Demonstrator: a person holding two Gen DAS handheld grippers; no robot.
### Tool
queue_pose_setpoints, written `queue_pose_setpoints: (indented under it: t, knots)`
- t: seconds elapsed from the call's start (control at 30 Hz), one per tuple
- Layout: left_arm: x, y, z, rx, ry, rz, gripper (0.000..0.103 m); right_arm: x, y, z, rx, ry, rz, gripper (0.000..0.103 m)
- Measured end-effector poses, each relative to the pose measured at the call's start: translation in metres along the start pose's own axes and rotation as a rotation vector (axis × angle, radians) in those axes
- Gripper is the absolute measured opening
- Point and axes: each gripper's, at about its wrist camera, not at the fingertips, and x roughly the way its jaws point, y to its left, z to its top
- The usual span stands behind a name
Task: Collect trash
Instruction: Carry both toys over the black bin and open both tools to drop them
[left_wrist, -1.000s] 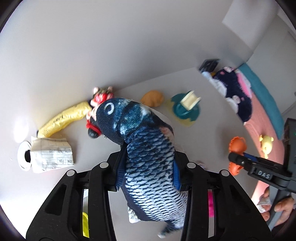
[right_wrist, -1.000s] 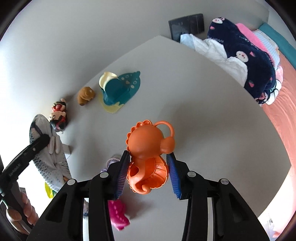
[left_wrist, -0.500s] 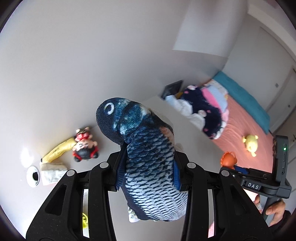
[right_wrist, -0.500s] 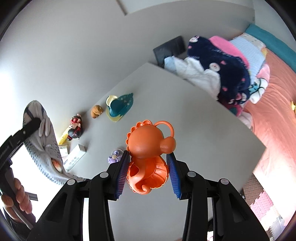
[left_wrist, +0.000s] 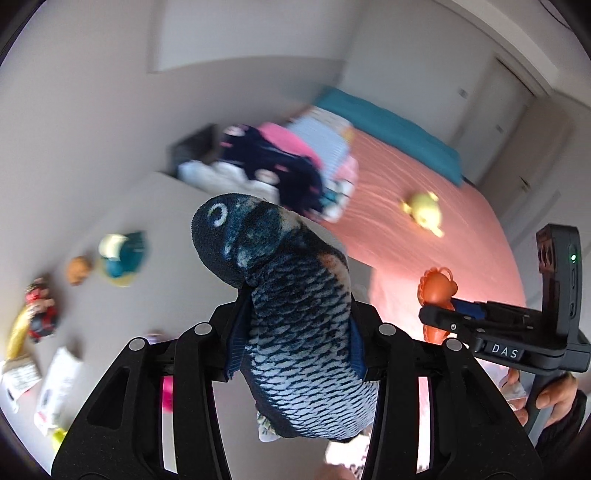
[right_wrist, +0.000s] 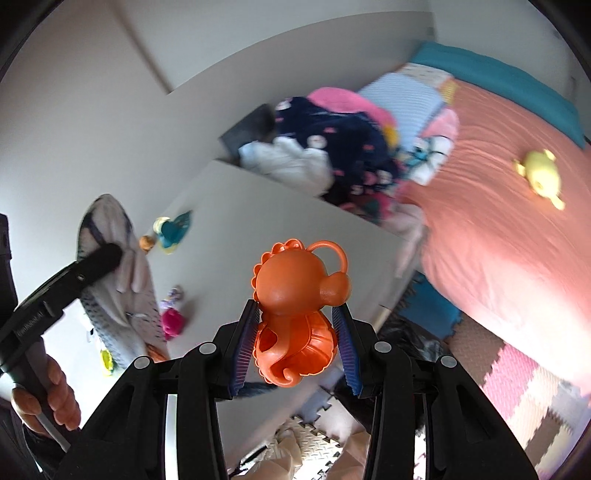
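Note:
My left gripper (left_wrist: 295, 343) is shut on a blue plush fish (left_wrist: 291, 314) and holds it high above the grey table (left_wrist: 177, 280). My right gripper (right_wrist: 295, 343) is shut on an orange plastic seahorse toy (right_wrist: 295, 299), held up near the table's right edge (right_wrist: 362, 221). The right gripper with the seahorse (left_wrist: 436, 288) shows at the right of the left wrist view. The fish's pale underside (right_wrist: 122, 280) shows at the left of the right wrist view.
On the table lie a teal toy (left_wrist: 122, 254), a small brown toy (left_wrist: 77, 269), a red figure (left_wrist: 40, 310), paper wrappers (left_wrist: 55, 384) and a pink toy (right_wrist: 171, 321). A coral bed (right_wrist: 498, 229) with a yellow plush (right_wrist: 539, 173) and piled clothes (right_wrist: 332, 147) stands beyond. Foam mats (right_wrist: 517, 387) cover the floor.
Both grippers have risen and swung right, away from the table and toward the bed, each still holding its toy. The table objects have shrunk and slid left.

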Motion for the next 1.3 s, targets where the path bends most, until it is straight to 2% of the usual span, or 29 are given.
queue_pose_setpoints:
  t: [0.17, 0.4, 0.57, 0.73, 0.77, 0.8, 0.87, 0.9, 1.3]
  knots:
    - [0.032, -0.056, -0.006, 0.102, 0.070, -0.096, 0.046, -0.023, -0.044, -0.029, 0.076, -0.016, -0.044, 0.043]
    - [0.070, -0.123, -0.025, 0.226, 0.171, -0.180, 0.046, -0.040, -0.098, -0.066, 0.176, -0.013, -0.091, 0.043]
    - [0.100, -0.155, -0.045, 0.279, 0.253, -0.198, 0.048, -0.037, -0.126, -0.082, 0.225, 0.010, -0.103, 0.043]
    - [0.124, -0.169, -0.061, 0.305, 0.324, -0.200, 0.050, -0.028, -0.144, -0.093, 0.247, 0.049, -0.107, 0.043]
    - [0.128, -0.171, -0.064, 0.312, 0.342, -0.205, 0.058, -0.025, -0.146, -0.096, 0.247, 0.064, -0.111, 0.043]
    - [0.133, -0.174, -0.068, 0.325, 0.362, -0.202, 0.076, -0.025, -0.149, -0.099, 0.253, 0.070, -0.121, 0.047]
    - [0.134, -0.176, -0.070, 0.328, 0.339, -0.170, 0.098, -0.027, -0.152, -0.103, 0.250, 0.063, -0.137, 0.053]
    - [0.133, -0.175, -0.068, 0.326, 0.312, -0.148, 0.098, -0.028, -0.153, -0.104, 0.249, 0.060, -0.143, 0.053]
    - [0.123, -0.149, -0.055, 0.249, 0.287, -0.121, 0.098, -0.032, -0.141, -0.101, 0.213, 0.038, -0.140, 0.053]
